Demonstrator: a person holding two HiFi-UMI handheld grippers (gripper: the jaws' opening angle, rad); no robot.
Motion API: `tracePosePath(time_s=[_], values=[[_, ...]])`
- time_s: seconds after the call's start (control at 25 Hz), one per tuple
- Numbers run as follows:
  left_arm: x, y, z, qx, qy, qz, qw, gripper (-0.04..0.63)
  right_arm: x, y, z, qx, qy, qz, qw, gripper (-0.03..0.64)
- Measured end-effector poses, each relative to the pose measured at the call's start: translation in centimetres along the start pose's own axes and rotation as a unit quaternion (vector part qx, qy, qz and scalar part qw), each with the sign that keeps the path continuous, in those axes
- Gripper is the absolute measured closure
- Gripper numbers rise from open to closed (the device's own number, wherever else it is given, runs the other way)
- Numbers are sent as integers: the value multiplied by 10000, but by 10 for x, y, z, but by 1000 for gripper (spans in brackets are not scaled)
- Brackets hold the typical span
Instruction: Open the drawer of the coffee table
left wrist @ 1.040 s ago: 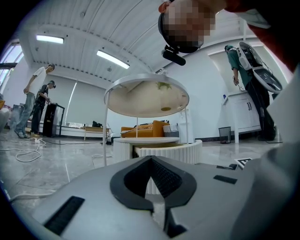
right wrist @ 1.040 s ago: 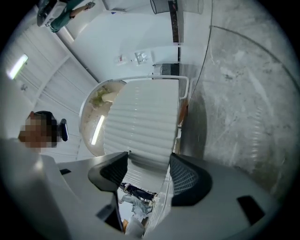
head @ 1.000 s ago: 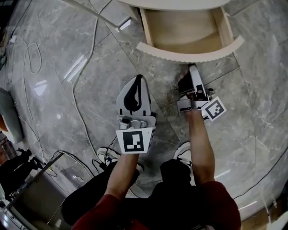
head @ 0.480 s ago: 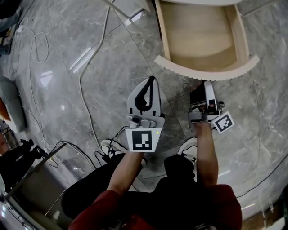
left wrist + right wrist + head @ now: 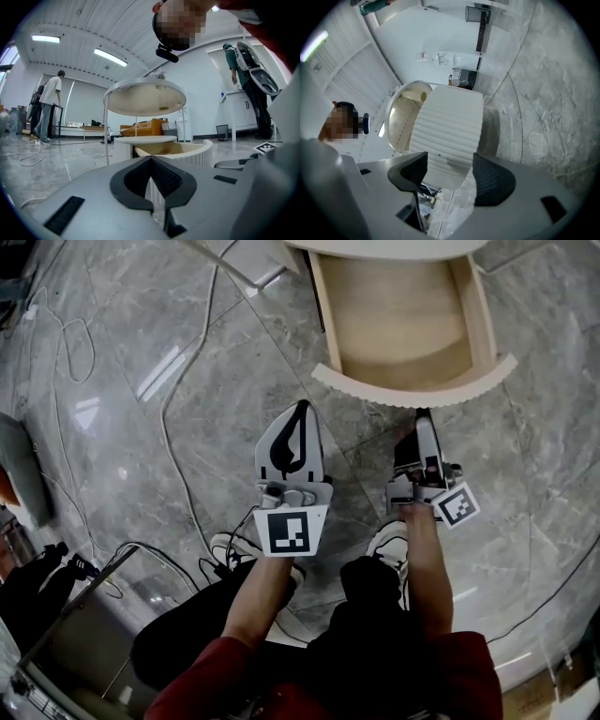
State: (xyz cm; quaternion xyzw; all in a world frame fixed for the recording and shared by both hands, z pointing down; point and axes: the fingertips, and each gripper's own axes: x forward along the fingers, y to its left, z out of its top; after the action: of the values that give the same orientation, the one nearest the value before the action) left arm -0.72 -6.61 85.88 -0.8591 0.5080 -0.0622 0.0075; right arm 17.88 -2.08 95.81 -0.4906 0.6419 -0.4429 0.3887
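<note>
The coffee table's drawer (image 5: 398,324) stands pulled out, its bare wooden inside showing behind a curved, ribbed white front (image 5: 412,390). My right gripper (image 5: 424,418) is just on the near side of that front, jaws open. In the right gripper view the ribbed front (image 5: 450,131) fills the space ahead of the right gripper (image 5: 450,176), and I cannot tell whether a pad touches it. My left gripper (image 5: 298,413) hangs over the floor to the left of the drawer, shut and empty. Past the left gripper (image 5: 152,180) the drawer (image 5: 185,149) shows sticking out of the low ribbed table (image 5: 140,140).
Cables (image 5: 173,399) trail over the grey marble floor at the left. The person's shoes (image 5: 234,549) are right below the grippers. A metal frame (image 5: 75,615) is at the lower left. In the left gripper view a taller round table (image 5: 144,97) stands over the low one, with people (image 5: 47,105) behind.
The drawer has come further out of the table. My right gripper has drawn back toward the person with the drawer front. The left gripper has barely moved.
</note>
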Motion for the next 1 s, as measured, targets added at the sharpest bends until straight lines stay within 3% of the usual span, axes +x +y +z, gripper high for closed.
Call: tracePosePath(time_s=[0.16, 0.28, 0.44, 0.6, 0.76, 0.84, 0.92, 1.0], values=[[0, 9, 65, 209, -158, -254, 9993, 591, -2, 69, 25, -528, 18, -243, 9983, 319], [2, 8, 138, 409, -335, -434, 9977, 591, 13, 150, 54, -1035, 243, -292, 9939, 319], [-10, 15, 241, 438, -213, -522, 9975, 591, 31, 266, 87, -1438, 497, -250, 9880, 319], [-33, 38, 353, 432, -133, -514, 9977, 591, 41, 380, 116, -1595, 633, -414, 9843, 319], [-52, 71, 456, 564, -39, -288, 9980, 591, 65, 503, 143, -1907, 686, -236, 9790, 319], [-67, 83, 499, 347, 191, -230, 9989, 591, 72, 562, 159, -2130, 734, -166, 9741, 319], [-89, 91, 532, -178, 550, -94, 9983, 591, 72, 619, 175, -2338, 762, -138, 9692, 319], [-108, 99, 570, -215, 703, 70, 9973, 591, 72, 671, 189, -2523, 786, -74, 9644, 319]])
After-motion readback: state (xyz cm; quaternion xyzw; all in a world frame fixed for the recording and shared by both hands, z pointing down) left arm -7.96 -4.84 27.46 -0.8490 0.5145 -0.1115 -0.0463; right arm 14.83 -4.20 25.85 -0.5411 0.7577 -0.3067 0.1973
